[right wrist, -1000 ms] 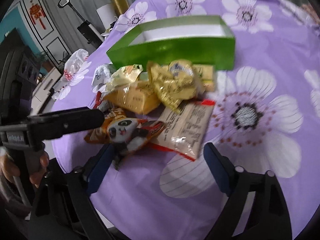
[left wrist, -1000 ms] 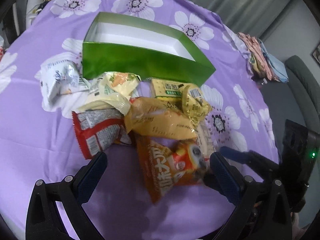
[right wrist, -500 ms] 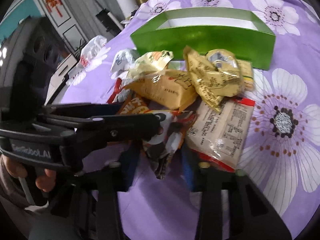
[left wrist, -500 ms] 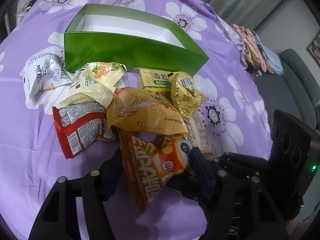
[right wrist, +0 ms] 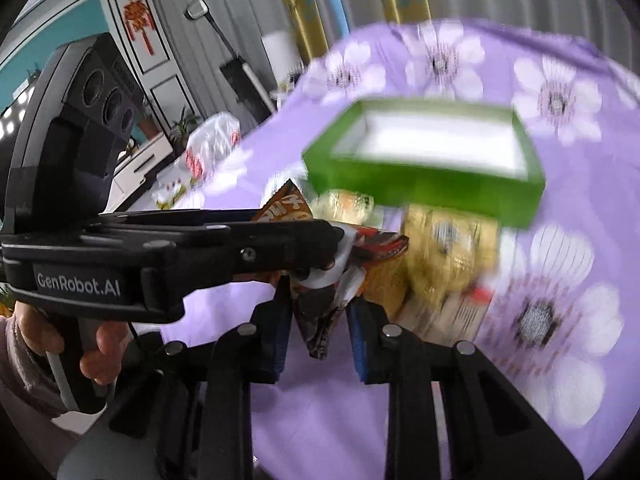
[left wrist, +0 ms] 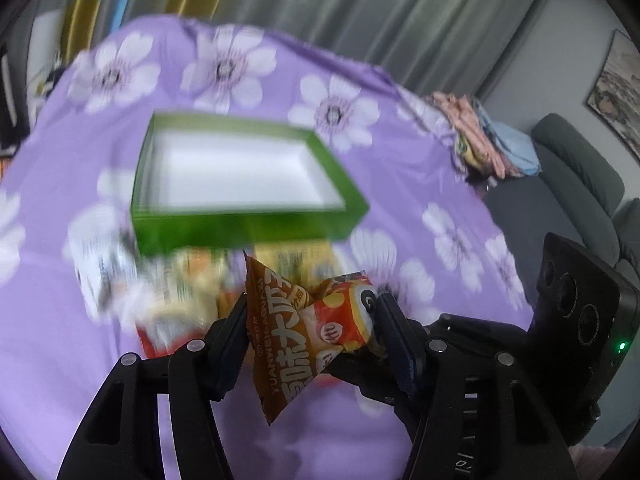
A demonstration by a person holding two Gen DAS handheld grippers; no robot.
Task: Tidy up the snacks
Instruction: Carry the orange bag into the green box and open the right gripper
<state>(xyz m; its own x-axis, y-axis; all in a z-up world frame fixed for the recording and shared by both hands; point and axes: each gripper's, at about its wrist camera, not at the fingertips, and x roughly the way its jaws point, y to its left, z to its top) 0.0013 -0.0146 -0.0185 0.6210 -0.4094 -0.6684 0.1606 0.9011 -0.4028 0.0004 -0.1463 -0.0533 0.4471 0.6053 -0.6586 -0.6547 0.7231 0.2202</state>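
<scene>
While the background of both wrist views is smeared with blur, the grippers themselves read sharply. The left gripper (left wrist: pixel 312 320) has its jaws drawn in on an orange snack packet (left wrist: pixel 296 332), which is pinched between the two fingers and hangs above the purple flowered tablecloth (left wrist: pixel 400 420), its lower corner pointing down. In the right wrist view the same orange snack packet (right wrist: pixel 320 300) appears between the blue-padded fingers (right wrist: pixel 276 340) of the right gripper (right wrist: pixel 320 344); its jaws stand narrow on either side of the packet's dark lower tip, but whether the pads actually press it cannot be told. The left gripper (right wrist: pixel 312 248) crosses that view from the left, held by a hand (right wrist: pixel 100 356) at its grip. Beyond the lifted packet sits a green box (left wrist: pixel 240 232), open at the top with a white inside, resting on the cloth. Between the box and the grippers lies the pile of remaining snacks (left wrist: pixel 168 292): pale, yellow and red wrappers close together, too blurred to tell apart singly. In the right wrist view a yellow packet (right wrist: pixel 452 256) lies just in front of the green box (right wrist: pixel 424 188). At the far right edge of the table rests a heap of folded cloths (left wrist: pixel 488 140), well apart from the snacks.
</scene>
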